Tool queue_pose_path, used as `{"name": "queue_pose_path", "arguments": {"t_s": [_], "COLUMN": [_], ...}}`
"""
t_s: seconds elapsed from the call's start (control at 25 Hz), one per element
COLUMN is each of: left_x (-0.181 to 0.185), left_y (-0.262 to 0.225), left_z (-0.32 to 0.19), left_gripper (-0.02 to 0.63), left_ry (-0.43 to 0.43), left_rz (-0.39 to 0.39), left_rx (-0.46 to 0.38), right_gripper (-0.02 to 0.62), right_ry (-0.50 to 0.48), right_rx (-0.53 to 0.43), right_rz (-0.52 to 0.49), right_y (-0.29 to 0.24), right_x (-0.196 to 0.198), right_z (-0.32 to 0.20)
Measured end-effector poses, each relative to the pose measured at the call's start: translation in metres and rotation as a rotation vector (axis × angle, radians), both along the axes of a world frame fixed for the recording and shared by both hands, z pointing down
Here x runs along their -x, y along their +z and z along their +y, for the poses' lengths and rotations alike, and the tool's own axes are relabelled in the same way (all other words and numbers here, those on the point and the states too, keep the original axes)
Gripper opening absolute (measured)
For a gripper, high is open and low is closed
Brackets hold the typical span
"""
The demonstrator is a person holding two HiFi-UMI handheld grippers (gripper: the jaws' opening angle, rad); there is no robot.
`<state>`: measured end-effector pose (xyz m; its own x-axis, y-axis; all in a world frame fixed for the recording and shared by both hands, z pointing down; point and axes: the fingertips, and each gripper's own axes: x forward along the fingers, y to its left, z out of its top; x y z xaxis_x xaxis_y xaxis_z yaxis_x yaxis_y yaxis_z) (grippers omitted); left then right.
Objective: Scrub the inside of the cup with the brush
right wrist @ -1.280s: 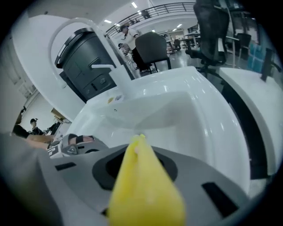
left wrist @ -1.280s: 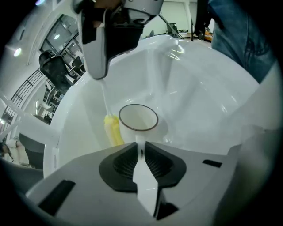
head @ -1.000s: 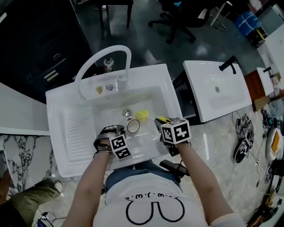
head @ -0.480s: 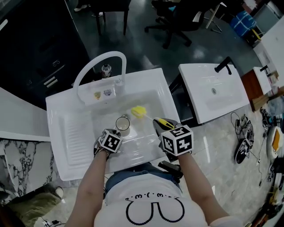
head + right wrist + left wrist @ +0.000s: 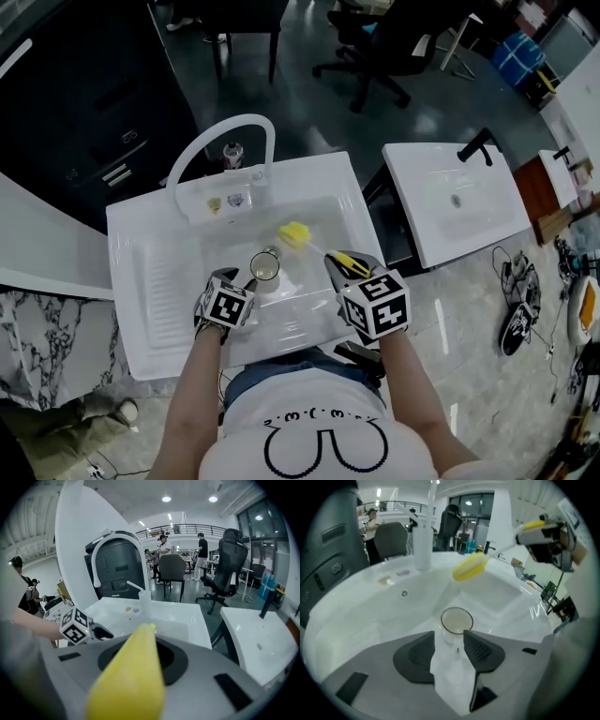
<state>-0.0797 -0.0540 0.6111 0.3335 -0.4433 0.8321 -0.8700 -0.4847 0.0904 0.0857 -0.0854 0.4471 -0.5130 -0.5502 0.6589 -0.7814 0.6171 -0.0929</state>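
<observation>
A clear glass cup [image 5: 265,269] stands upright on the floor of the white sink [image 5: 323,197]. My left gripper [image 5: 246,283] is right behind it. In the left gripper view the cup [image 5: 457,620] sits at the tips of the left gripper [image 5: 449,637]; its jaws have just been opening and the pads stand clear of the glass. My right gripper [image 5: 343,269] is shut on the yellow handle [image 5: 131,677] of the brush. The yellow brush head [image 5: 294,234] hangs above the basin, behind and right of the cup, apart from it.
A white arched faucet [image 5: 220,141] rises at the sink's far edge. A ribbed drainboard [image 5: 155,281] lies left of the basin. A second white sink [image 5: 459,202] stands to the right, and an office chair [image 5: 384,47] stands beyond.
The cup went from tilted in the left gripper to standing upright on the sink floor, and the left jaws opened off it. The brush head lifted up and away from the cup.
</observation>
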Motion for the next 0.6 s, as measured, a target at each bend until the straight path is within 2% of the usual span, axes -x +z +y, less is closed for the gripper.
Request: {"name": "queue_pose_path", "arguments": {"t_s": [0.2,0.4,0.44,0.52,0.6], "left_x": [0.030,0.046,0.048,0.055,0.058], "left_y": [-0.077,-0.117,-0.123,-0.137,-0.152], "left_z": [-0.005,-0.003,-0.004,-0.006,-0.006], "left_gripper": [0.213,0.204,0.174,0.019,0.015], "left_ry": [-0.124,-0.140,-0.140,-0.152,-0.147], "left_rz": [0.065,0.077,0.073,0.060,0.080], "left_rx": [-0.230,-0.350,-0.373,-0.442,-0.506], "right_gripper": [0.040,0.040,0.040,0.040,0.040], "right_ry": [-0.008,0.005,0.008,0.016,0.030], "right_rx": [-0.029,-0.047,-0.055,-0.071,-0.095], "right_rz": [0.000,-0.030,-0.029,-0.026,-0.026], "right_y": [-0.008,-0.017,-0.019,-0.022,-0.026], "right_x": [0.004,0.014,0.015,0.018,0.022], "right_z": [0.000,0.004,0.005,0.009,0.014]}}
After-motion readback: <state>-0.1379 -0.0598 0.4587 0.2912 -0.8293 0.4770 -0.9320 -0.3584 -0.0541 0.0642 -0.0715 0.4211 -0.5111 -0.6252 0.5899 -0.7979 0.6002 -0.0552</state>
